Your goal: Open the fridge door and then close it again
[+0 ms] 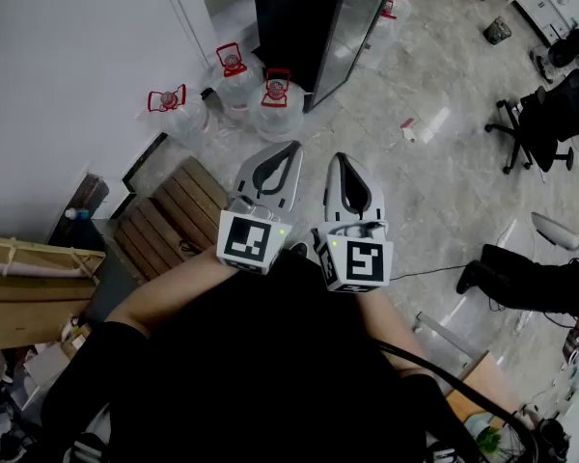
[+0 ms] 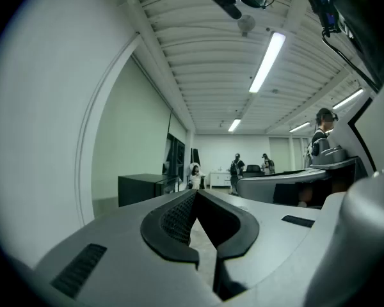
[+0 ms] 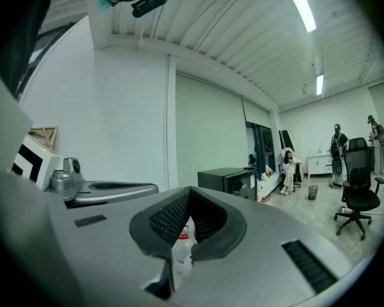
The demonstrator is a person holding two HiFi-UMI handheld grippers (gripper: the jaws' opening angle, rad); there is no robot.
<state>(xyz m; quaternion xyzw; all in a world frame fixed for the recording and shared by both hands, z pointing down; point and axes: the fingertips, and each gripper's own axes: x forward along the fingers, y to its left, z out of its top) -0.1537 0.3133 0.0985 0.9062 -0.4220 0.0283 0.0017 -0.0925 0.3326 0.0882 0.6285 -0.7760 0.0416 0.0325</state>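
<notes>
Looking for the fridge [image 1: 294,22], we find it at the top of the head view: a black cabinet standing on the grey tiled floor [image 1: 434,172], well apart from both grippers. Its glass door [image 1: 355,35] runs down the cabinet's right side. In the right gripper view the door seems to lie flat against the body, though we cannot be sure it is fully closed.

Neither gripper touches the fridge. We hold the left gripper [image 1: 291,149] and the right gripper [image 1: 341,159] side by side in front of our chest, both pointing toward the fridge. Each carries its marker cube at the near end. In the left gripper view the jaws meet at their tips, with only a narrow slit lower down, and they hold nothing. In the right gripper view the jaws are likewise together at the tips and hold nothing. Through the gap below the tips we see a far-off clear bottle with a red label.

Just left of the fridge, three large clear water jugs [image 1: 234,73] with red handles stand near the white wall [image 1: 68,75]. Nearer to us on the left lies a dark slatted wooden bench [image 1: 174,215]. On the right a black office chair [image 1: 550,114] stands well away, and a person's dark-trousered legs [image 1: 521,278] stretch across the floor.
</notes>
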